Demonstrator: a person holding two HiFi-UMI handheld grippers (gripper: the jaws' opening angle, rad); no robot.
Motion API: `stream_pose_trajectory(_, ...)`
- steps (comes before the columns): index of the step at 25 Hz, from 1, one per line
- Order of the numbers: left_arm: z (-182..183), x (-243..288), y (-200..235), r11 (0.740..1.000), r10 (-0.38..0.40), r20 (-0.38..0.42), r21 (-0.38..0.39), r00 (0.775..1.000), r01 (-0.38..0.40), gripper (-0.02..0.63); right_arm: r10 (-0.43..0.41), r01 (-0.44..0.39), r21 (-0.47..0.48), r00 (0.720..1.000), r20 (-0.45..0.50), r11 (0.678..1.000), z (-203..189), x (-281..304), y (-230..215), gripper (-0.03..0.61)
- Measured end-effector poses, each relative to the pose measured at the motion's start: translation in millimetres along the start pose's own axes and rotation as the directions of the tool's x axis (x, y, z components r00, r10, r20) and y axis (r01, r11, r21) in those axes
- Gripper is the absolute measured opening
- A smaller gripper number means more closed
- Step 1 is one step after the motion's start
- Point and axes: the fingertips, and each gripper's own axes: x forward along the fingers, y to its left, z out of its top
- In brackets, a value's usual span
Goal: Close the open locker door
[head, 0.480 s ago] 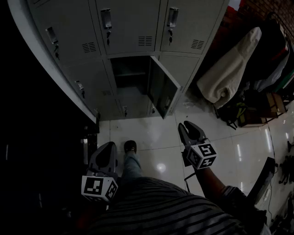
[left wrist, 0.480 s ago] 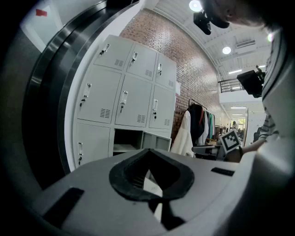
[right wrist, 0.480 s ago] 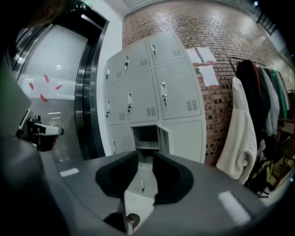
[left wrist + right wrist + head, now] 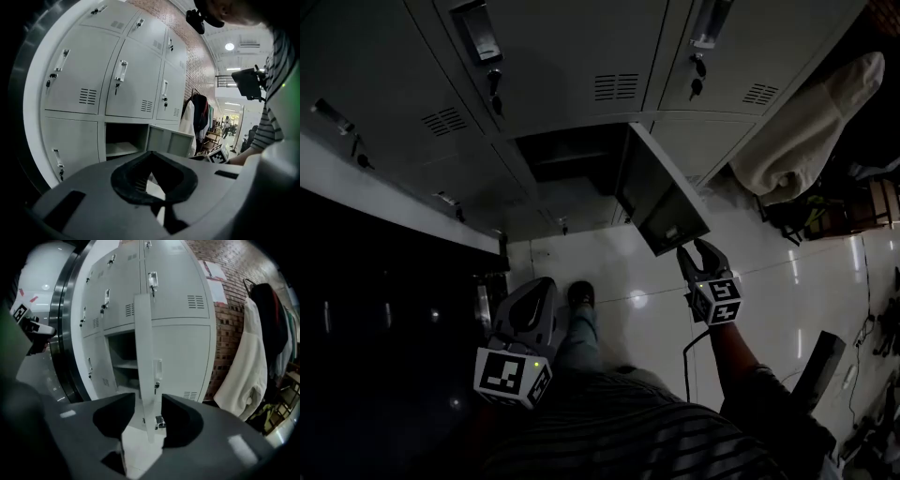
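The grey sheet-metal locker door stands swung out from the lower row of the grey steel locker bank, leaving its dark shelved compartment exposed. The right gripper is up at the door's free lower corner with its jaws spread wide. In the right gripper view the thin door edge runs between them, though I cannot tell whether either jaw touches it. The left gripper hangs low beside the person's leg, jaws drawn together on nothing.

The main risk, as I judge it, is the narrow edge. A push that lands off-centre could slide past it, so the door barely moves. Too hard a shove could bounce the door off the frame unlatched. The small silver latch with its hanging key sits just above the jaws and might snag.

Nothing stands in the door's swing path over the glossy white tiled floor. The person's dark shoe is near but clear of it. A cream cloth draped on a rack hangs well off to the right.
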Motion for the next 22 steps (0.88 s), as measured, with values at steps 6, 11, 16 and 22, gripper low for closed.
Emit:
stream_pose_trajectory(6, -14, 30, 20, 1.000, -0.016, -0.063, -0.024, 0.998, 0.015, 0.005, 0.026, -0.028, -0.043, 0.999, -0.045, 0.999, -10, 31, -1, 0.166)
stream_pose_trajectory(11, -21, 32, 23, 0.998, -0.008, -0.096, -0.057, 0.995, 0.003, 0.005, 0.083, -0.091, -0.123, 0.994, -0.073, 0.988, -11, 40, 16, 0.173)
stream_pose_trajectory(16, -28, 22, 25, 0.996, 0.005, -0.127, -0.087, 0.992, -0.016, 0.005, 0.176, -0.197, -0.210, 0.978, -0.116, 0.958, -17, 45, 56, 0.157)
stream_pose_trajectory(22, -33, 3, 37, 0.993, 0.048, -0.118, -0.102, 0.992, -0.060, 0.005, 0.318, -0.342, -0.252, 0.939, -0.134, 0.905, -20, 65, 137, 0.161)
